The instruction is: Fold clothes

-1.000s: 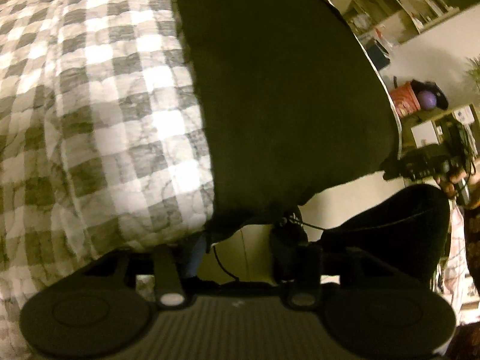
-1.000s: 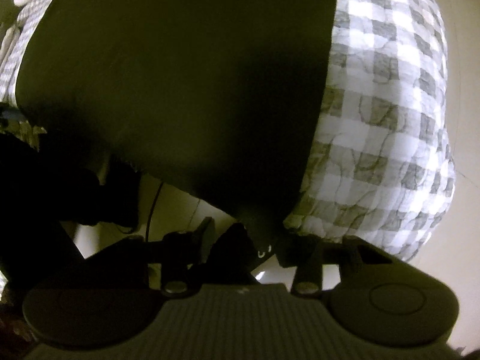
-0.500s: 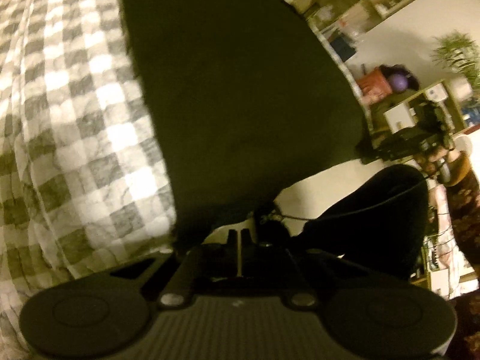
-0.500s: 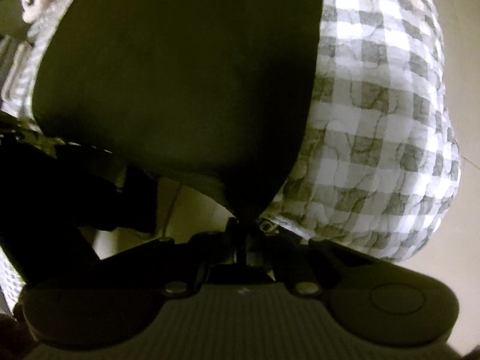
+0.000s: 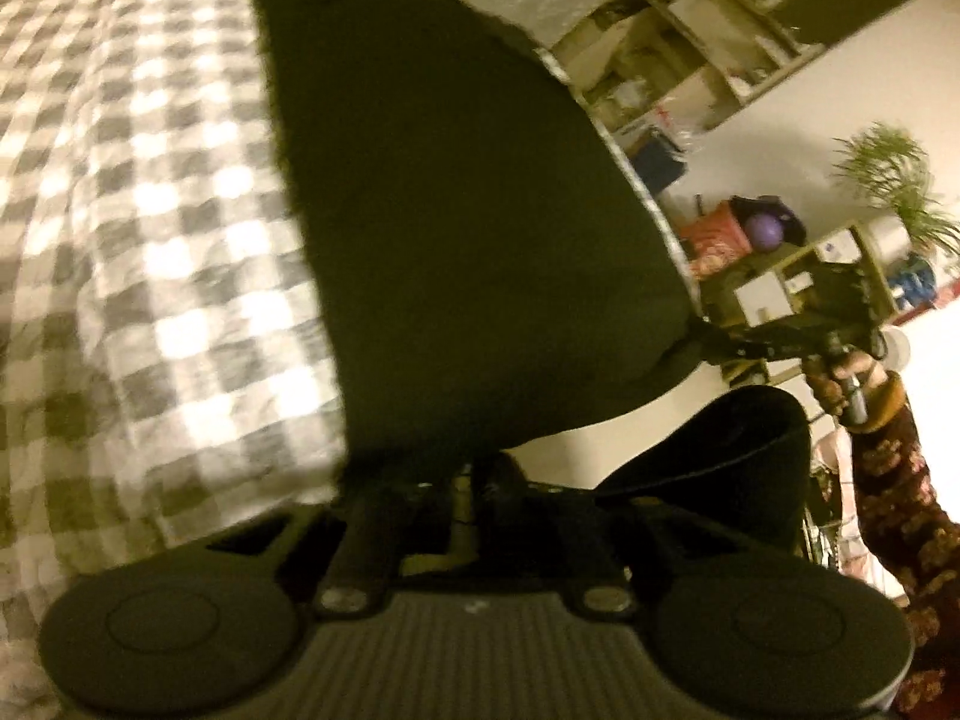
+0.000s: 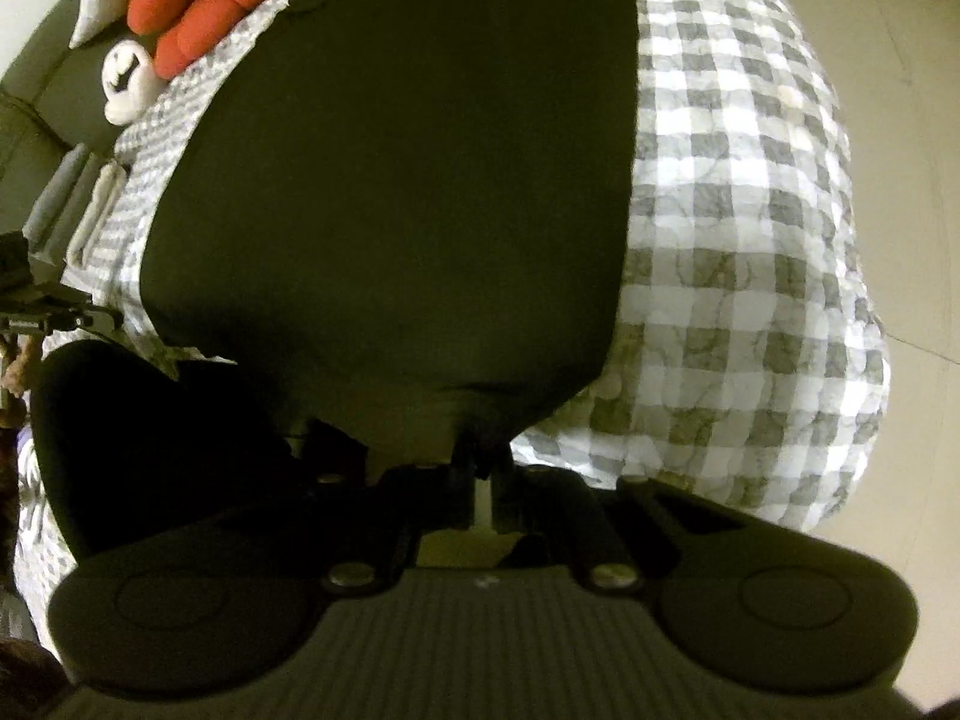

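A dark garment lies spread on a grey-and-white checked quilt, with its near hem off the quilt's edge. My left gripper pinches that hem; its jaws are opening slightly with the cloth still between them. In the right wrist view the same garment fills the middle, and my right gripper is shut on its near edge. The left wrist view also shows the right gripper at the garment's far corner, held by a hand in a patterned sleeve.
The quilt drops off at the near side to pale floor. A red and white plush toy lies at the quilt's far end. Shelves, a red box and a plant stand beyond. The person's dark leg is close by.
Both grippers went from open to shut on the garment's near hem, then rose with it. The hem has lifted and more of the room shows in the left wrist view.
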The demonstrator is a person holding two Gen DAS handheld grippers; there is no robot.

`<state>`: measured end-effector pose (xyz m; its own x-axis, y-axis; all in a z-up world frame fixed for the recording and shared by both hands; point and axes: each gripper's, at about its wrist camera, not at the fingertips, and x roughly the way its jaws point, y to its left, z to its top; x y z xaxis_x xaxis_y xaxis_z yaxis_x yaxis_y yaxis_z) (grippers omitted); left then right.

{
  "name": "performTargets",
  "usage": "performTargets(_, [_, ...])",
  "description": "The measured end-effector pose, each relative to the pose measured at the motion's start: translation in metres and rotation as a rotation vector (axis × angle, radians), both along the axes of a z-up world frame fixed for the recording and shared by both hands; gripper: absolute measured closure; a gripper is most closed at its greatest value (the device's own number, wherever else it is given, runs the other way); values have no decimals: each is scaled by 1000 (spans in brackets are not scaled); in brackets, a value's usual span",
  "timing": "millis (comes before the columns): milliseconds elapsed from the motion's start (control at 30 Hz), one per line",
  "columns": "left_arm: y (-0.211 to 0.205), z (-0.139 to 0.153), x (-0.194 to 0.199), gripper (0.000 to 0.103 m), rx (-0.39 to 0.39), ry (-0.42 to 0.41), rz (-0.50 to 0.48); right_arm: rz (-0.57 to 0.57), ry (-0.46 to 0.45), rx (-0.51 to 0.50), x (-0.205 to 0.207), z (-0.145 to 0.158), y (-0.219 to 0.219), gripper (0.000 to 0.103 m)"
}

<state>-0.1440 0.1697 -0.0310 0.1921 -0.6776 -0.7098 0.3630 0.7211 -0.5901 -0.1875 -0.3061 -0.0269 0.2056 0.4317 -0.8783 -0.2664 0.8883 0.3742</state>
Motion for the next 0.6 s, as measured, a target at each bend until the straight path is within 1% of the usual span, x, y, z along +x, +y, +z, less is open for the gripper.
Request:
performTargets(33, [1,-3,2,61,9,12,4,0,4,-6,-9,6,4,98])
performTargets(67, [2,-6,4,55,18,23,9,0,8,-10,-16,12,7,98])
performTargets(133, [-2,-11,7,53,36,44,7,3,15,-13,-17,16,11,98])
performTargets(267, [-13,-22,16,54,80,82,-3,9,24,-24,-18,16,22,98])
performTargets(300, [-15,-24,17,56,88,91,-5,10,25,-26,-17,15,24,98])
performTargets(367, [-19,-29,21,66,105,108,-7,10,26,-29,-15,14,28,98])
performTargets(400, [-19,-29,21,67,104,106,-6,9,27,-30,-15,14,29,98])
performTargets(433, [-18,-29,21,79,103,103,-4,7,27,-31,-14,13,29,98])
performTargets(467, [-18,-30,20,95,102,105,-1,5,28,-30,-14,13,29,98])
performTargets(500, [-17,-31,19,100,102,107,2,1,28,-28,-14,12,27,98])
performTargets(533, [-16,-32,18,103,100,109,5,-4,28,-25,-14,12,25,98])
performTargets(600, [-14,-30,14,103,88,90,6,-10,25,-22,-15,12,22,98])
